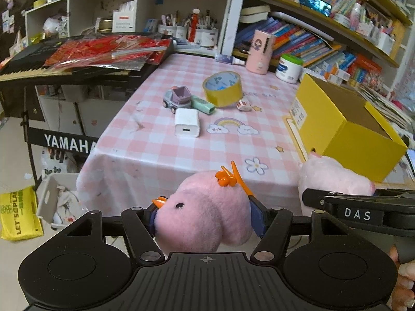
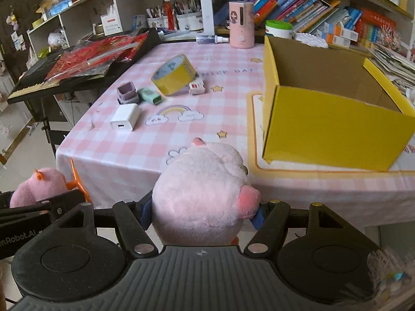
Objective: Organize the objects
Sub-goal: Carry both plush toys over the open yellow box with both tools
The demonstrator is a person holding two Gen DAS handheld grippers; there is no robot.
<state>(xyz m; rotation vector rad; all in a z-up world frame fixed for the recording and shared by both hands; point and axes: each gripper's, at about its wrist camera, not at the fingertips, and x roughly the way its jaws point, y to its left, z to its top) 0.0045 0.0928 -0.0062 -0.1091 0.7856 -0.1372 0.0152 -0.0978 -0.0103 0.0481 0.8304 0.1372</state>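
pink plush bird (image 1: 205,212) squeezed between left gripper (image 1: 207,220) jaws, pale plush pig (image 2: 202,194) clamped in right gripper (image 2: 201,215); mid-carry by the look of it, next up probably lifting both over yellow box (image 2: 324,127) rim ahead-right of the jaws

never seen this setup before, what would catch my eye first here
Two pink plush toys up close: the left gripper clamps one with orange horns, the right gripper a paler one. Behind, an open yellow box stands at the right of the pink checked tablecloth.
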